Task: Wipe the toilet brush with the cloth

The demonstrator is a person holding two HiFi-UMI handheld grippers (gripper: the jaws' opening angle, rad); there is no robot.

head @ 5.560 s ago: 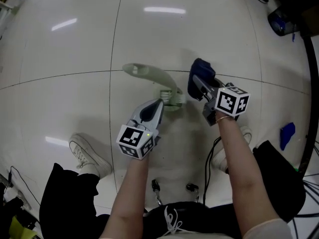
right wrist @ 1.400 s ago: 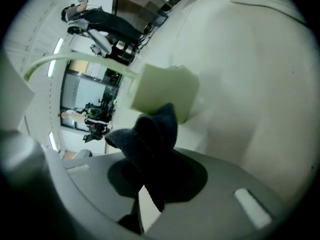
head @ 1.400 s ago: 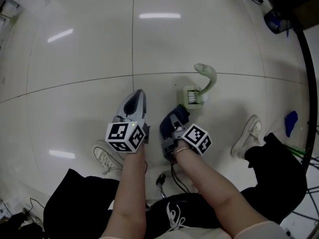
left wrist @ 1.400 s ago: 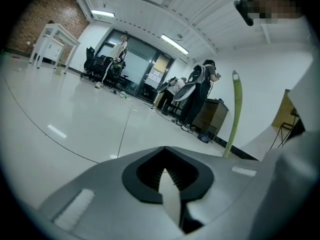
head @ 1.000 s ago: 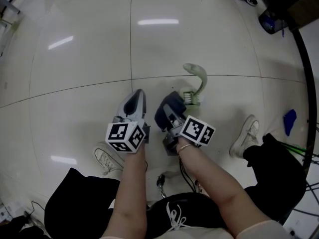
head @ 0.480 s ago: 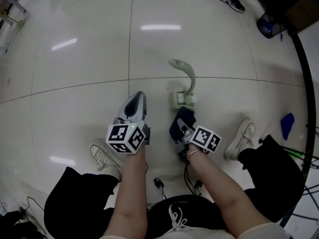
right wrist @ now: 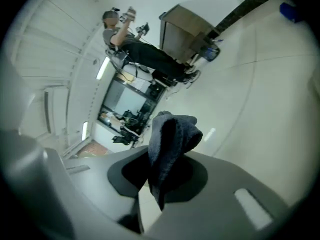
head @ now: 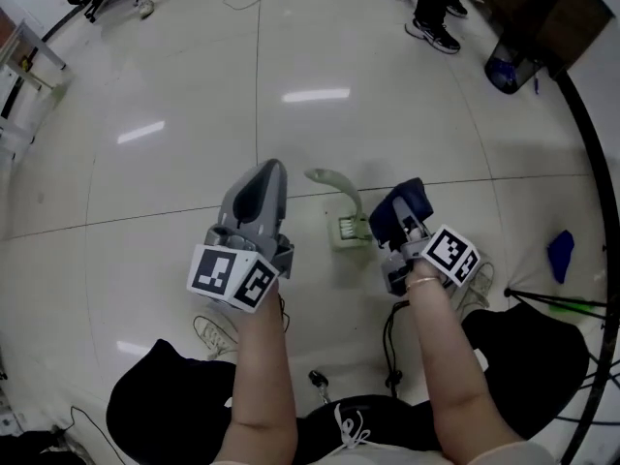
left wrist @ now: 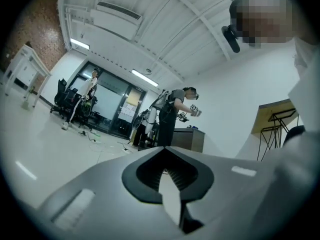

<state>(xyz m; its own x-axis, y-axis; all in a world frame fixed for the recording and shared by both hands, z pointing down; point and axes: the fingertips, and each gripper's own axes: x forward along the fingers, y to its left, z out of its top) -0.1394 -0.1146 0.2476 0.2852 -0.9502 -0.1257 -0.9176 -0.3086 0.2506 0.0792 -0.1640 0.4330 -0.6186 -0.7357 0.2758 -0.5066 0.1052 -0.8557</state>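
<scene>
The pale green toilet brush (head: 341, 204) lies on the tiled floor, its bristle head (head: 349, 229) nearest me and its curved handle pointing away to the left. My right gripper (head: 399, 204) sits just right of the brush head, shut on a dark blue cloth (head: 395, 211). In the right gripper view the cloth (right wrist: 170, 141) stands up in a bunch from the shut jaws of the right gripper (right wrist: 159, 181). My left gripper (head: 268, 170) hovers left of the brush, raised, shut and holding nothing. The left gripper (left wrist: 167, 176) points out into the room.
My white shoes (head: 219, 333) (head: 478, 285) are on the floor below the grippers. A blue scrap (head: 560, 255) and a black curved pole (head: 593, 172) are at the right. A blue bin (head: 504, 70) and a standing person's feet (head: 433, 29) are at the top right.
My right gripper with the cloth has shifted from below the brush head to its right side. The brush handle now points further left. The left gripper has risen closer to the head camera.
</scene>
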